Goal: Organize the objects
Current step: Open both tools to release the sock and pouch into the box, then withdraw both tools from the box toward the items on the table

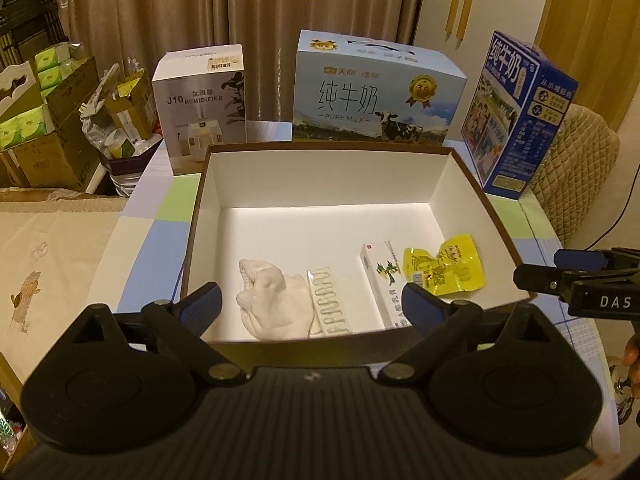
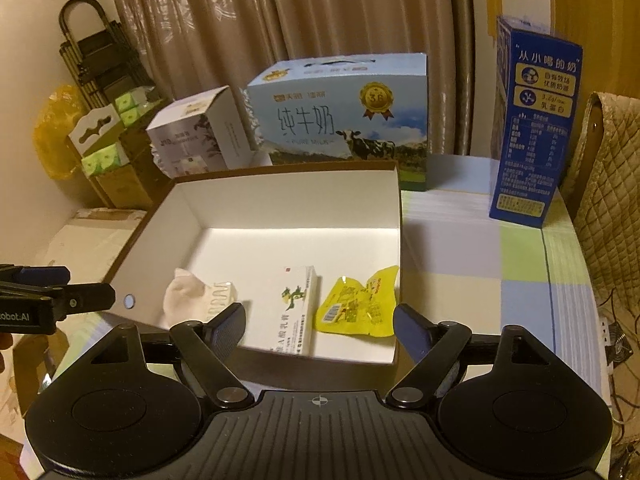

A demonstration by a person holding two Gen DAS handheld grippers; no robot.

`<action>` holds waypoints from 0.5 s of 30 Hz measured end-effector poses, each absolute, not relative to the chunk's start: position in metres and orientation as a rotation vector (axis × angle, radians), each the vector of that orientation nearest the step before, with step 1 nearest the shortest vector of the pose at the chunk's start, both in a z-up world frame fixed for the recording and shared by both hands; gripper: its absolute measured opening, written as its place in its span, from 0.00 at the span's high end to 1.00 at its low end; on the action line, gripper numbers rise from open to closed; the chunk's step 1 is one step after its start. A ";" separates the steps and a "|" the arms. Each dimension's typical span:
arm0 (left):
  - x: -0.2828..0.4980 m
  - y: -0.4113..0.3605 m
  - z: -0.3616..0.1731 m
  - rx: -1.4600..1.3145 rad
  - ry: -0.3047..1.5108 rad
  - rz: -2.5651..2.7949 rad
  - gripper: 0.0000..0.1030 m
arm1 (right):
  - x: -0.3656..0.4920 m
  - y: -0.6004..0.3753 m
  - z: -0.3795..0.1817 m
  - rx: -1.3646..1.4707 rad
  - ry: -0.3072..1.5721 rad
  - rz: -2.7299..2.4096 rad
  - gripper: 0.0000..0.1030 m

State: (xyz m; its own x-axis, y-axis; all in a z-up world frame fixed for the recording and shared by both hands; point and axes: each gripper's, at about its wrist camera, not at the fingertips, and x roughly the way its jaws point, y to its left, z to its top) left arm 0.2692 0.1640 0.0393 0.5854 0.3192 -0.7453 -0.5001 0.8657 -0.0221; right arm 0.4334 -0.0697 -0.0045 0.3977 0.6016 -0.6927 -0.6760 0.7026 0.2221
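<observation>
An open box (image 1: 320,146) (image 2: 280,169) with a brown rim and white inside stands on the table. In it lie a folded white cloth (image 1: 268,304) (image 2: 184,296) with a paper label, a white ointment carton (image 1: 382,276) (image 2: 298,304) with a green figure, and a yellow packet (image 1: 444,268) (image 2: 356,304). My left gripper (image 1: 312,308) hangs open above the box's near edge, over the cloth, holding nothing. My right gripper (image 2: 322,322) is open above the near right corner, over the carton and packet, also holding nothing. Each gripper shows at the edge of the other's view.
Behind the box stand a humidifier carton (image 1: 200,112), a light-blue milk case (image 1: 376,92) and a dark-blue milk case (image 1: 516,120). A quilted chair (image 1: 576,152) is at the right. Cardboard boxes (image 1: 48,120) crowd the left. The table carries a checked cloth (image 2: 520,240).
</observation>
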 end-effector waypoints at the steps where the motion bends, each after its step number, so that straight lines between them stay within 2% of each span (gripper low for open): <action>1: 0.266 0.161 0.041 -0.242 0.813 0.483 0.08 | 0.431 -0.072 -0.004 -0.099 0.832 0.813 0.24; 15: 0.218 0.120 0.041 -0.276 0.828 0.475 0.08 | 0.389 -0.116 -0.005 -0.089 0.863 0.822 0.24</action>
State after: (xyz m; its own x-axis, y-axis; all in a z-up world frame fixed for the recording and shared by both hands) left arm 0.2177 0.1200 0.0407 0.5804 0.2956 -0.7588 -0.5059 0.8610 -0.0515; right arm 0.3888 -0.1159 -0.0046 0.3706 0.6057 -0.7041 -0.6736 0.6972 0.2453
